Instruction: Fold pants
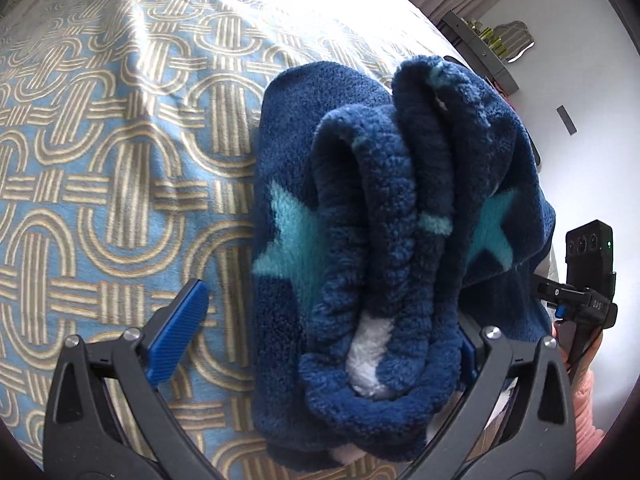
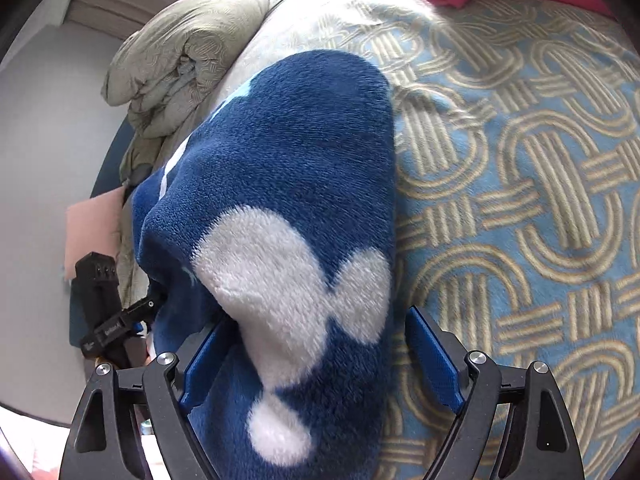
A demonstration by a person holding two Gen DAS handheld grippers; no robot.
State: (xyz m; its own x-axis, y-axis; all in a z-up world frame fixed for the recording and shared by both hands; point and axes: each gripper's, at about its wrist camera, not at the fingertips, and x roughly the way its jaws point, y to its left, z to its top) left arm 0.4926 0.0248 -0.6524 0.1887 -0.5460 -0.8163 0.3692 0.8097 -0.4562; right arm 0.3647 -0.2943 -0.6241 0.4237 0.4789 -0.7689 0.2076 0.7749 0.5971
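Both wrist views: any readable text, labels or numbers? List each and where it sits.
White marking on the right gripper's black body in the left wrist view: too small to read.
White print on the left gripper's body in the right wrist view: blurred, unreadable.
Pants, bedspread: patterns only, no text.

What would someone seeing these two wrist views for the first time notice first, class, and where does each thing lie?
The eye goes first to the fleece pants, a thick dark blue bundle with turquoise stars and white blotches, lying folded in the middle of both views. Beneath them spreads the bedspread, pale blue with beige interlaced loops. The left gripper and right gripper stand open around the bundle's near end.
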